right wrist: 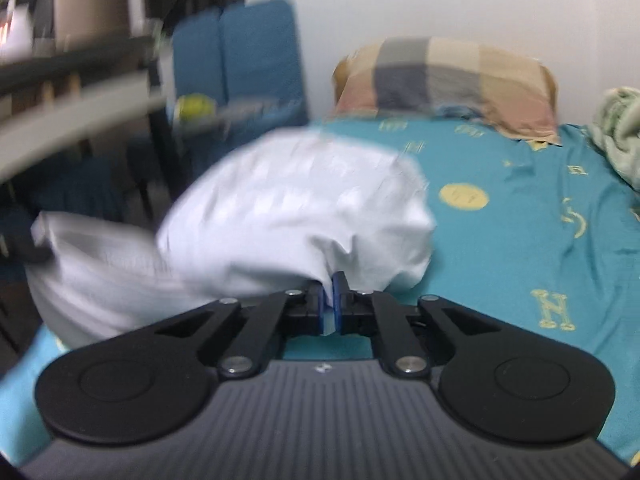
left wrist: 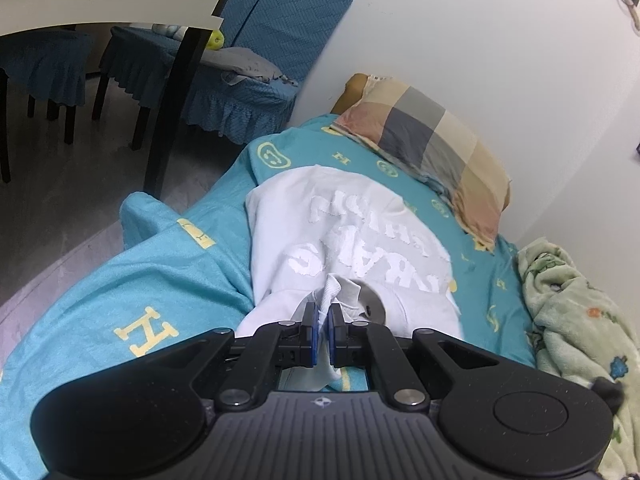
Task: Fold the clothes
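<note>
The bed carries a white shirt, print side up, near the pillow. Step in hand: a fold, probably with the near edge lifted. Next: carry both held edges together. Left gripper and right gripper each pinch shirt cloth, jaws nearly together; the right view is blurred.

A home bedroom: bed with checked pillow, covered dining chairs beside.
</note>
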Tool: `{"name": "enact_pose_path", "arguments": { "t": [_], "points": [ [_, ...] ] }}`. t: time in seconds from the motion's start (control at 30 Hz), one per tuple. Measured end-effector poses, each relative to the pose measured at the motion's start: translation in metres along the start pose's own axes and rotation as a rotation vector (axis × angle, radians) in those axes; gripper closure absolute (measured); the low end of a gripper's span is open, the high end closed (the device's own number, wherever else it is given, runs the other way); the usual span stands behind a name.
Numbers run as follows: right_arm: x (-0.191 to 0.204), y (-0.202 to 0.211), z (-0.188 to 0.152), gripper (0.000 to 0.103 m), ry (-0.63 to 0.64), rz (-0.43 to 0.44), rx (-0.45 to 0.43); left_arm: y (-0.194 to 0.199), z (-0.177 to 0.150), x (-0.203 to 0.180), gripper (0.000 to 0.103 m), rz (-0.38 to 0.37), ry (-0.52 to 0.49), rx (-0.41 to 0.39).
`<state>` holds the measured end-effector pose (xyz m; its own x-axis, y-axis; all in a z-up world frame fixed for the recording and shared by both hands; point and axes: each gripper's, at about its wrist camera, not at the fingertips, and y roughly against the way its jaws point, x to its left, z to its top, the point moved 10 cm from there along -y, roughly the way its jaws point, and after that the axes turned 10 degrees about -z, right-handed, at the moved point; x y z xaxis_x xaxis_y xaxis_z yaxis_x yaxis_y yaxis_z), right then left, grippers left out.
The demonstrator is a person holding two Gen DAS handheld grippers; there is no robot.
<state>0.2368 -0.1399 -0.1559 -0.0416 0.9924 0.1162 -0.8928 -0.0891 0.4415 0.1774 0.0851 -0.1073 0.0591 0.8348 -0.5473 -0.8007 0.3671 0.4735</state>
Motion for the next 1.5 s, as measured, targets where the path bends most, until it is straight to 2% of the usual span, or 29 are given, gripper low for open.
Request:
{"name": "enact_pose_path", "arguments": {
  "t": [0.13, 0.23, 0.33, 0.47, 0.57, 0.6, 0.63, 0.67, 0.73, 0.8, 0.9, 1.0, 1.07, 1.17, 1.3, 1.37, 1.4, 1.43, 1.5],
  "points": [
    [-0.029, 0.029, 0.033, 0.098, -0.162, -0.010, -0.079, 0.007, 0.002, -0.013, 0.098, -0.049, -0.041, -0.020],
    [-0.063, 0.034, 0.034, 0.098, -0.240, -0.087, -0.065, 0.005, -0.005, -0.025, 0.098, -0.094, -0.084, 0.013],
    [-0.103, 0.017, 0.007, 0.098, -0.366, -0.164, 0.060, -0.002, -0.016, -0.031, 0.098, -0.086, -0.133, 0.061],
    [-0.129, -0.005, -0.037, 0.096, -0.512, -0.166, 0.252, -0.011, -0.027, -0.029, 0.098, -0.071, -0.146, 0.105],
    [-0.126, 0.001, -0.044, 0.094, -0.531, -0.164, 0.281, -0.010, -0.026, -0.027, 0.098, -0.066, -0.147, 0.097],
    [-0.123, 0.006, -0.041, 0.088, -0.512, -0.171, 0.274, -0.009, -0.025, -0.026, 0.098, -0.064, -0.149, 0.091],
    [-0.121, 0.012, -0.038, 0.076, -0.490, -0.183, 0.266, -0.007, -0.024, -0.026, 0.098, -0.065, -0.144, 0.087],
    [-0.119, 0.018, -0.036, 0.070, -0.467, -0.197, 0.258, -0.006, -0.022, -0.026, 0.098, -0.069, -0.138, 0.082],
    [-0.114, 0.029, -0.032, 0.047, -0.425, -0.218, 0.242, -0.003, -0.020, -0.027, 0.098, -0.076, -0.130, 0.071],
    [-0.111, 0.041, -0.029, 0.037, -0.387, -0.231, 0.227, -0.001, -0.018, -0.028, 0.098, -0.077, -0.133, 0.062],
    [-0.102, 0.059, -0.027, 0.037, -0.299, -0.285, 0.196, 0.001, -0.017, -0.032, 0.098, -0.088, -0.135, 0.055],
    [-0.087, 0.072, -0.020, 0.036, -0.159, -0.357, 0.136, 0.004, -0.015, -0.036, 0.098, -0.099, -0.137, 0.043],
    [-0.067, 0.071, -0.017, 0.036, -0.100, -0.293, 0.114, 0.006, -0.013, -0.037, 0.098, -0.104, -0.136, 0.035],
    [-0.030, 0.057, -0.027, 0.038, -0.045, -0.110, 0.163, 0.005, -0.012, -0.037, 0.098, -0.107, -0.133, 0.033],
    [0.003, 0.038, -0.048, 0.038, 0.097, -0.047, 0.231, 0.004, -0.011, -0.036, 0.098, -0.110, -0.129, 0.030],
    [0.007, 0.030, -0.051, 0.039, 0.135, -0.056, 0.224, 0.002, -0.010, -0.036, 0.098, -0.110, -0.131, 0.030],
    [0.005, 0.027, -0.050, 0.044, 0.133, -0.067, 0.217, 0.001, -0.011, -0.035, 0.098, -0.106, -0.135, 0.035],
    [0.001, 0.026, -0.046, 0.060, 0.108, -0.074, 0.209, -0.001, -0.012, -0.035, 0.098, -0.102, -0.139, 0.041],
    [-0.008, 0.029, -0.035, 0.082, 0.029, -0.060, 0.183, -0.004, -0.014, -0.033, 0.098, -0.094, -0.146, 0.052]
  ]
}}
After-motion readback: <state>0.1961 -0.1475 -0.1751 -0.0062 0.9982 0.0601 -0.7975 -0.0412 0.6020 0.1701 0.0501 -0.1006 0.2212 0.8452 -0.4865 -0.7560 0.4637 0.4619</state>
